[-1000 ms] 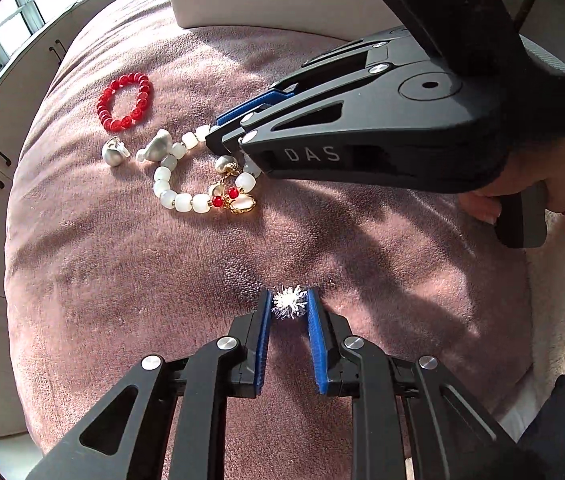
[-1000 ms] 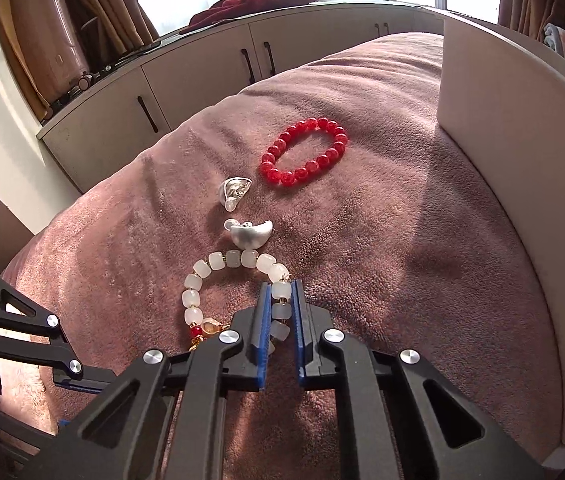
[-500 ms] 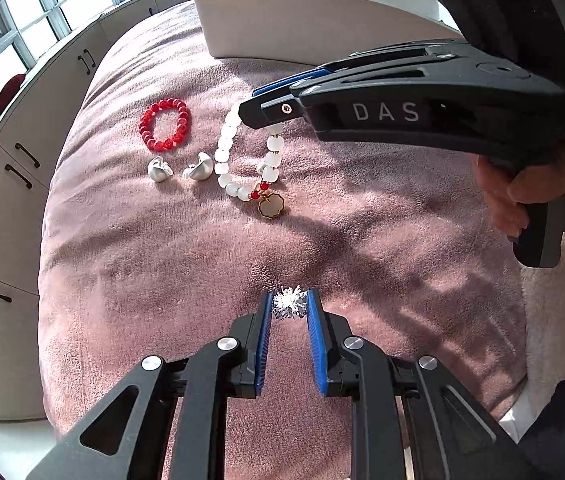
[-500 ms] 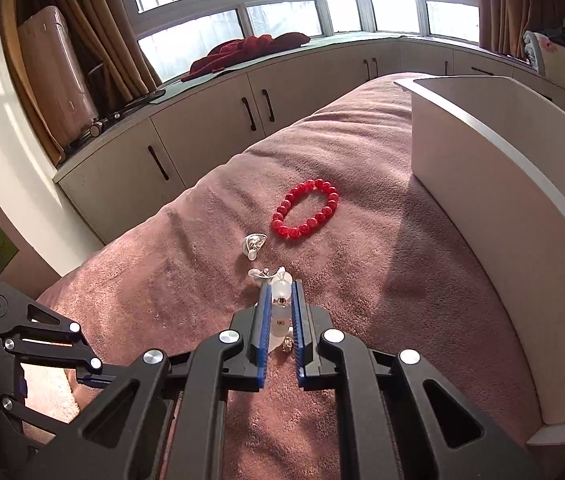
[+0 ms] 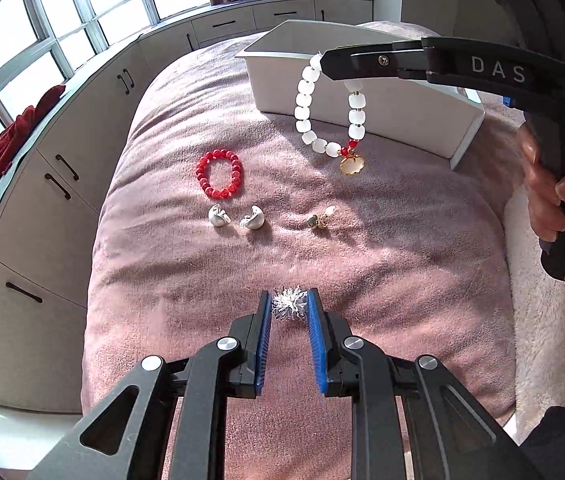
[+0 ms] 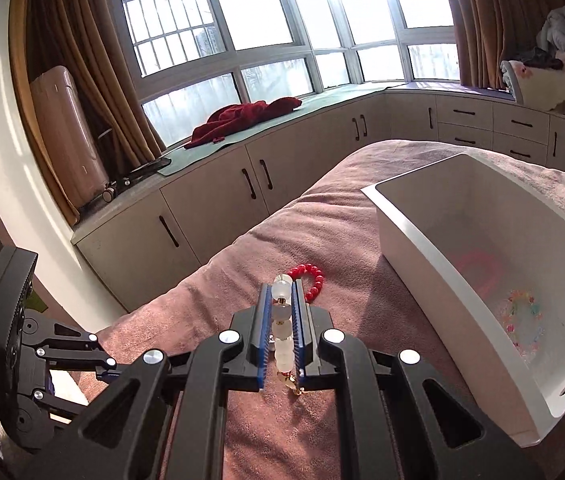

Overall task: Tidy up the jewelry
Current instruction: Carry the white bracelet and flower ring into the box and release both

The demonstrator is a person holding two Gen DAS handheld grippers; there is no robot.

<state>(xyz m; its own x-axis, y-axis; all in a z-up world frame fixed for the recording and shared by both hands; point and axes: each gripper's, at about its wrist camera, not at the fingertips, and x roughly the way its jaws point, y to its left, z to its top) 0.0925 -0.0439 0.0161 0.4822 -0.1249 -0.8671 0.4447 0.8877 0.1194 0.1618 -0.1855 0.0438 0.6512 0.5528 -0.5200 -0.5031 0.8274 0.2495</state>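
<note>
Nearest, in left wrist view: left gripper point(image 5: 289, 307) pinched on spiky silver piece point(image 5: 289, 303), pads tight on both sides, held clear above pink blanket point(image 5: 362, 264). Just beyond on blanket: two silver earrings point(image 5: 236, 218) side by side, small gold-and-pearl piece point(image 5: 320, 219) to their right, red bead bracelet point(image 5: 219, 174) behind the earrings, all loose & apart. Further up: right gripper point(image 5: 322, 66) clamped on white bead bracelet point(image 5: 310, 104), loop w/ gold charm hung free below the tips, in front of white bin point(image 5: 402, 116). Hand on right handle point(image 5: 546, 196) at frame edge.

Right wrist view: fingers point(image 6: 262, 320) pressed nearly together w/ white beads squeezed between pads; bin open just to the right, some coloured bead item point(image 6: 522, 316) & something reddish, blurred, already inside. Past that: cabinets, window bench w/ red cloth point(image 6: 242, 120).

Step judged: carry phase, both pieces lifted, neither binned yet. Next prob. called for swinging right gripper over bin rim so dangling loop cleared the wall, then spreading jaws; same for left after. Risk: swinging charm catching rim; spiky piece snagging pads on release.
</note>
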